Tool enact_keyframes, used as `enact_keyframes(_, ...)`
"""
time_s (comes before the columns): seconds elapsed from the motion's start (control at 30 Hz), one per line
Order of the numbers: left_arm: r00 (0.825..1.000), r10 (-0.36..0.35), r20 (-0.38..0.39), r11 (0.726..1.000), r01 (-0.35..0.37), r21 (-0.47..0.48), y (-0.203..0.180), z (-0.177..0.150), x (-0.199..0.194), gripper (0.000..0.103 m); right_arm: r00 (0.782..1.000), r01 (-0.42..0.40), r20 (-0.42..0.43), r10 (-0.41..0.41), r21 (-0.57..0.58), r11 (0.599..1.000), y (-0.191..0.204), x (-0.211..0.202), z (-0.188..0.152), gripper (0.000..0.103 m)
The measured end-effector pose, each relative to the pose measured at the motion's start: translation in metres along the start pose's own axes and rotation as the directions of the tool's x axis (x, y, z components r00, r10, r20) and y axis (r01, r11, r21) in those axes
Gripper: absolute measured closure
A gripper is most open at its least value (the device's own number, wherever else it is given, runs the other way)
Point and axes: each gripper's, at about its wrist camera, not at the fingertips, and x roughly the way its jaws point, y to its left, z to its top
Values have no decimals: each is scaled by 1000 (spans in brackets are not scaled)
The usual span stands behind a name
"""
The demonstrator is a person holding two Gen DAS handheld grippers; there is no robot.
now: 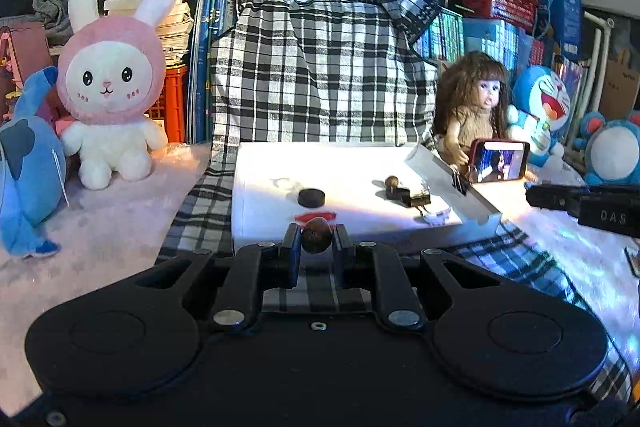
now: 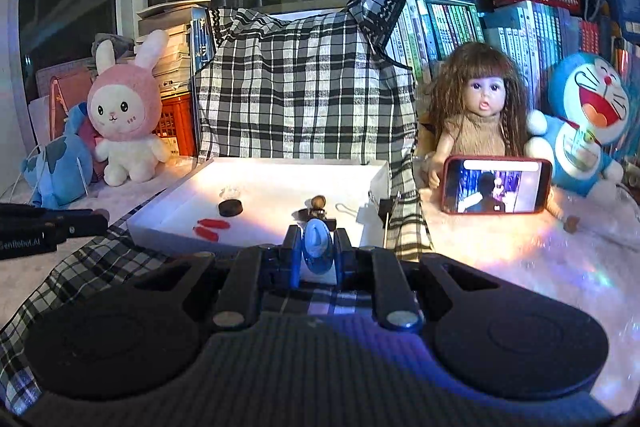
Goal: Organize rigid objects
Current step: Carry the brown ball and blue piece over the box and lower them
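- The left gripper (image 1: 316, 235) pinches a small brown oval stone (image 1: 316, 235) between its fingertips, held at the near edge of the white tray (image 1: 256, 195).
- The right gripper (image 2: 317, 247) pinches a small blue figure (image 2: 317, 251), near the tray's near right corner.
- In the tray lie a dark round disc (image 1: 311, 197), a red piece (image 1: 316, 216) and a binder clip (image 1: 418, 201).
- A phone (image 2: 496, 185) leans against a doll (image 2: 478, 107) to the right.

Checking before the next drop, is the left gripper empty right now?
No, the left gripper is clamped on a small brown egg-shaped piece.
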Motion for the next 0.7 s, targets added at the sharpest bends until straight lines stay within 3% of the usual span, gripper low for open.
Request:
enact_keyframes(0.43, 999, 21, -38, 994, -25, -110, 25, 33, 37, 87, 999, -14, -35, 16, 33, 999, -1, 34, 21, 82)
enact_keyframes(0.7, 994, -7, -106, 982, -13, -189, 39, 49, 80, 87, 997, -20, -76, 29, 109, 994, -15, 64, 40, 82)
